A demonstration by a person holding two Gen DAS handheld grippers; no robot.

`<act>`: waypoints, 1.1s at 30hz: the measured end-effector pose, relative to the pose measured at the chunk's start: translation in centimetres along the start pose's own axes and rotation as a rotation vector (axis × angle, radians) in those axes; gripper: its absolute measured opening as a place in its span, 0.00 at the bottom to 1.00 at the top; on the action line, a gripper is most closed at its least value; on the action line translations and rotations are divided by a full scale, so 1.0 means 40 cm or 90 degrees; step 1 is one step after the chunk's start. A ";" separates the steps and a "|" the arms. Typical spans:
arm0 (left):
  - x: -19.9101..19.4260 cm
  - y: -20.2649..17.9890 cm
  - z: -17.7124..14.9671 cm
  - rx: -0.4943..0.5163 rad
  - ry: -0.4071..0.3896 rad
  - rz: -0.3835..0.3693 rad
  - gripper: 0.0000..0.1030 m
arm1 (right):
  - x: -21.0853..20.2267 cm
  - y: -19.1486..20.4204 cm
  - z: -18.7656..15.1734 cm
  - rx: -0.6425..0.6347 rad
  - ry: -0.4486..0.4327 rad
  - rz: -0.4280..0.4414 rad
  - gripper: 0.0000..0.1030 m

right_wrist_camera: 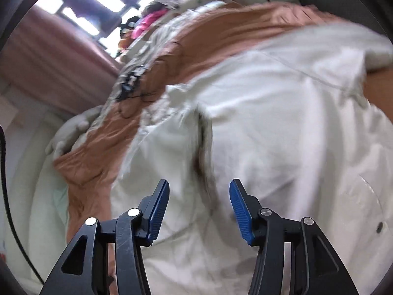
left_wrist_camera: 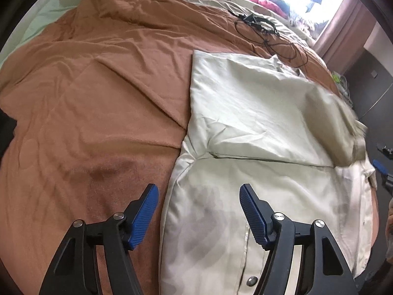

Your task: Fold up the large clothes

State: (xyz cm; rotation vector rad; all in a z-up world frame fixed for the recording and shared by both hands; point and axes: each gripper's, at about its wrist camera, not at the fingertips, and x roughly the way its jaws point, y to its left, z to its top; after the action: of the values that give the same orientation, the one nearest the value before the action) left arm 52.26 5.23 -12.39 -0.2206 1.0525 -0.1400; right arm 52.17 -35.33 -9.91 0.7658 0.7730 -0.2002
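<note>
A large cream-white garment [left_wrist_camera: 258, 127] with snap buttons lies on an orange-brown blanket [left_wrist_camera: 93, 93] that covers a bed. Its upper part is folded over, with a seam line across the middle. My left gripper [left_wrist_camera: 199, 190] hangs open above the garment's near left edge, nothing between its blue pads. In the right wrist view the same garment [right_wrist_camera: 270, 127] fills the blurred, tilted picture. My right gripper [right_wrist_camera: 199, 186] is open just above the cloth, and no fabric sits between its fingers. A blue fingertip of the right gripper [left_wrist_camera: 379, 166] shows at the left view's right edge.
Black cables [left_wrist_camera: 267, 34] lie on the blanket beyond the garment. More bedding and pink cloth [left_wrist_camera: 265, 2] are piled near a bright window with pink curtains [left_wrist_camera: 343, 24]. A dark cabinet [left_wrist_camera: 368, 86] stands by the bed's right side.
</note>
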 end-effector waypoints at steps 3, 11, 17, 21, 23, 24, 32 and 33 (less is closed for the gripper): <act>0.019 -0.006 0.005 0.005 0.008 0.013 0.68 | 0.029 -0.045 0.000 0.016 0.018 -0.026 0.50; 0.070 -0.011 0.017 0.015 0.025 0.053 0.55 | 0.163 -0.108 0.030 0.038 0.068 0.002 0.50; 0.108 -0.009 0.034 0.014 0.036 0.068 0.43 | 0.238 -0.112 0.050 0.073 0.086 0.048 0.50; 0.131 0.008 0.051 -0.009 0.041 0.085 0.29 | 0.281 -0.112 0.051 0.074 0.087 0.062 0.22; 0.135 0.011 0.055 -0.011 0.041 0.087 0.27 | 0.288 -0.123 0.045 0.082 0.090 0.073 0.10; 0.135 0.010 0.056 -0.006 0.039 0.093 0.25 | 0.286 -0.128 0.047 0.086 0.085 0.083 0.07; 0.134 0.005 0.064 -0.029 0.035 0.129 0.24 | 0.241 -0.138 0.022 0.086 0.098 0.051 0.07; 0.131 0.002 0.065 -0.034 0.037 0.132 0.24 | 0.237 -0.137 0.027 0.081 0.101 0.052 0.11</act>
State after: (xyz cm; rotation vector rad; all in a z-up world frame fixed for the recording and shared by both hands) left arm 57.09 4.45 -15.60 -0.1549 1.1319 0.0696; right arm 57.18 -39.00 -18.98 0.9396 0.8838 -0.1168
